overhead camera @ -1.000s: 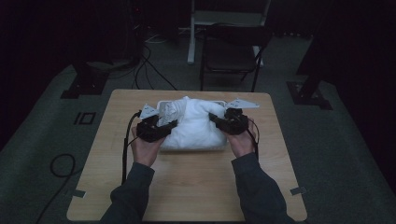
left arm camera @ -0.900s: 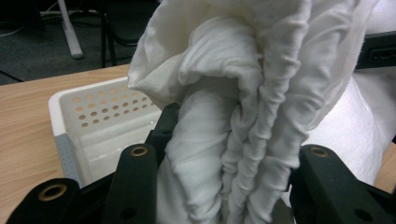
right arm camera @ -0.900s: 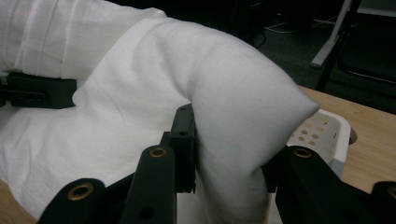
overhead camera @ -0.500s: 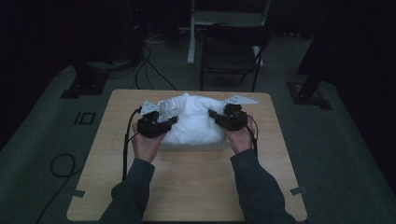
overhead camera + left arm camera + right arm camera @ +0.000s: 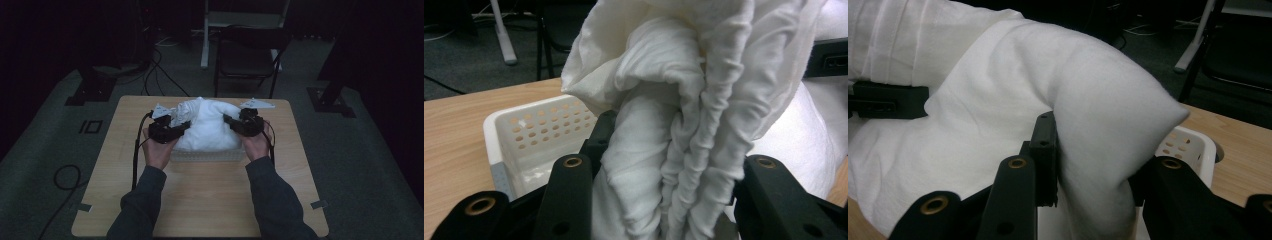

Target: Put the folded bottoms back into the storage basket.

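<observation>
A bulky white cloth (image 5: 207, 125) is heaped up out of a white perforated basket (image 5: 207, 155) at the middle of the wooden table. My left gripper (image 5: 184, 127) is at the cloth's left side, shut on a thick bunch of its folds (image 5: 674, 165). My right gripper (image 5: 229, 121) is at the cloth's right side, shut on a rounded fold of the same cloth (image 5: 1098, 165). The basket's wall (image 5: 544, 135) shows behind the left jaws, and its corner (image 5: 1188, 147) behind the right jaws. The cloth hides the inside of the basket.
The table (image 5: 200, 200) has bare wood in front of the basket and at both sides. A black cable (image 5: 136, 155) trails from the left gripper over the table's left part. A dark folding chair (image 5: 247, 60) stands on the floor beyond the far edge.
Both grippers have lifted and moved slightly away from the person with the cloth, which now bulges higher above the basket.
</observation>
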{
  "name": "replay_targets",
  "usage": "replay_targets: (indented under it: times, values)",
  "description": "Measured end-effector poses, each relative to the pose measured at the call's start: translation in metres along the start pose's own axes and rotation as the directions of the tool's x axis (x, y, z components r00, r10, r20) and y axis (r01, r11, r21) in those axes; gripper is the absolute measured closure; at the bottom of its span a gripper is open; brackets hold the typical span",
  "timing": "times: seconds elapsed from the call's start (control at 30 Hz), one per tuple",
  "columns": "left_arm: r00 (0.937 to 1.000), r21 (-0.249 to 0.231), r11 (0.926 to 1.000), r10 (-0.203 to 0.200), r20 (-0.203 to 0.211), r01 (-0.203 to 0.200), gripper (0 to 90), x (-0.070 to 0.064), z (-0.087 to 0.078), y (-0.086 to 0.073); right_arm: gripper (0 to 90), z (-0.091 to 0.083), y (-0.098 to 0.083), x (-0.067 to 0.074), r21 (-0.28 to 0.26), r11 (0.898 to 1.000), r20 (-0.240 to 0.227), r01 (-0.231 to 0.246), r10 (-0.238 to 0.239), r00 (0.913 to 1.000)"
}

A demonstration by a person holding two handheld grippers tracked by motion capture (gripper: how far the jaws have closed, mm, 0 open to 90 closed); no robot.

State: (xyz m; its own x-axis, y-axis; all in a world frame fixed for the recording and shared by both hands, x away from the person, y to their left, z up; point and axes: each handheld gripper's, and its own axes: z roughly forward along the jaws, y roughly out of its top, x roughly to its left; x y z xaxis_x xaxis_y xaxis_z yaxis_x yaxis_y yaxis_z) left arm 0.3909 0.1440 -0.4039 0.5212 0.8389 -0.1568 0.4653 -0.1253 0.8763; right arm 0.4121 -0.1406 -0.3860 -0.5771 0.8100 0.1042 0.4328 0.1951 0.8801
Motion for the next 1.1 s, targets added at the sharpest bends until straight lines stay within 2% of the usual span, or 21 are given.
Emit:
replay_targets:
  times: [0.27,0.67,1.1]
  values:
    - [0.9999,0.005,0.9999,-0.010,-0.011,0.010,57.7,0.004,0.005,0.001,68.4,0.007,-0.001,-0.002,-0.002,1.000,0.007,-0.019,0.019,0.9998]
    - [0.9995,0.006,0.9997,-0.023,-0.023,0.024,57.7,0.010,0.017,0.001,68.6,0.017,0.001,-0.005,0.014,1.000,0.030,-0.013,0.012,0.9995]
    - [0.9985,0.003,0.9991,-0.043,-0.034,0.043,57.6,0.017,0.029,-0.001,68.6,0.028,0.003,-0.009,0.025,0.999,0.046,-0.030,0.029,0.9985]
